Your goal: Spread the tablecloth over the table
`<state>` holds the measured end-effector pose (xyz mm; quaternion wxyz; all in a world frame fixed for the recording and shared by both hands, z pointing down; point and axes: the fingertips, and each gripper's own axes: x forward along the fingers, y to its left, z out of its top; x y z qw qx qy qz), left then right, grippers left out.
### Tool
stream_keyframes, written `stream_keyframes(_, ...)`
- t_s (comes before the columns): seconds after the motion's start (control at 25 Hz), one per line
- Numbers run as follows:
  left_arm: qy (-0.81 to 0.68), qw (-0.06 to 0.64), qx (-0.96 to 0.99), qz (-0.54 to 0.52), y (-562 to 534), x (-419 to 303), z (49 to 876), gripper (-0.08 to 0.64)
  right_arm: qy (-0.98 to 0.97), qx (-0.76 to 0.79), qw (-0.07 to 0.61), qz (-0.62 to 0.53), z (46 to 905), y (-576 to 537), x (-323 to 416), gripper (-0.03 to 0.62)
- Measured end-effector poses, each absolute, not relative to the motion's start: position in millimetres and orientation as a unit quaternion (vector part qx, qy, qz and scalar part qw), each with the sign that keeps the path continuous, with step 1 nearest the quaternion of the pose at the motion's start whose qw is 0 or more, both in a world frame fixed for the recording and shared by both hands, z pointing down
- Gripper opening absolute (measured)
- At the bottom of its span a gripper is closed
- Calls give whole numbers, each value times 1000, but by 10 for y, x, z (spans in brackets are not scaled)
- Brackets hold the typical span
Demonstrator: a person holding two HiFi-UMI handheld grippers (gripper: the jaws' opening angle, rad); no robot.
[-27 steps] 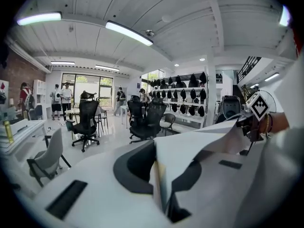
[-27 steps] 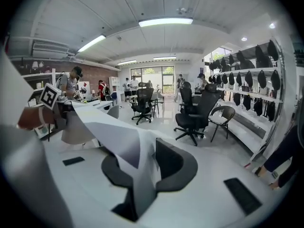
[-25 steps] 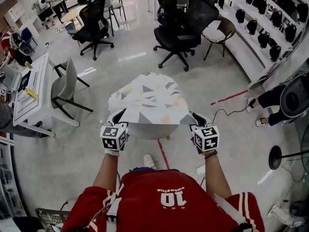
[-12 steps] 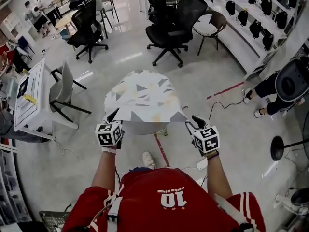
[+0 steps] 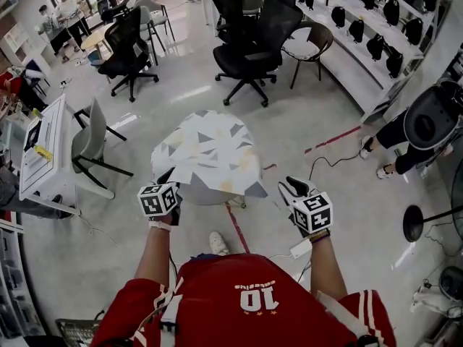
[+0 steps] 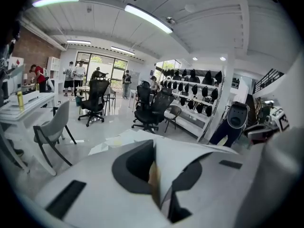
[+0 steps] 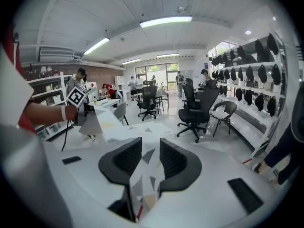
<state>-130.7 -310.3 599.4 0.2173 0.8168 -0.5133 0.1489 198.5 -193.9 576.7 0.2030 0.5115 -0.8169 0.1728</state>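
Observation:
A white tablecloth (image 5: 206, 150) with grey triangles and yellow patches lies draped over a small round table (image 5: 210, 195). My left gripper (image 5: 169, 176) is shut on the cloth's near left corner; in the left gripper view the cloth (image 6: 190, 156) is pinched between its jaws (image 6: 154, 175). My right gripper (image 5: 291, 187) is to the right of the near right corner. Its jaws are closing and stand apart, with a strip of the cloth (image 7: 142, 179) lying loose between them (image 7: 149, 148).
Black office chairs (image 5: 246, 45) stand beyond the table. A grey chair (image 5: 90, 139) and a white desk (image 5: 43, 147) are at the left. A seated person (image 5: 419, 132) is at the right. A power strip (image 5: 300, 249) with cable lies on the floor near my feet.
My right gripper has moved to the right, off the cloth's near right corner, and its jaws have opened. The left gripper has sunk slightly, still gripping its corner.

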Motion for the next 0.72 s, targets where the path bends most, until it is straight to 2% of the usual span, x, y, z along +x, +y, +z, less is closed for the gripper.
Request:
stream_keyframes(0.2,-501,225,814,191,-3003,-1073,6218,29,-816,527,167,167,5511,-2006,2180,121)
stream_keyframes(0.44,-501,234,811,190,-2966,-1110,6291,44,-822,535,116,158,5254,-2090,2140,115)
stream_keyframes(0.72,-497,230,807,222,-2861,-1266,6382,72,-838,513,117,143,5196,-2193,1840,115)
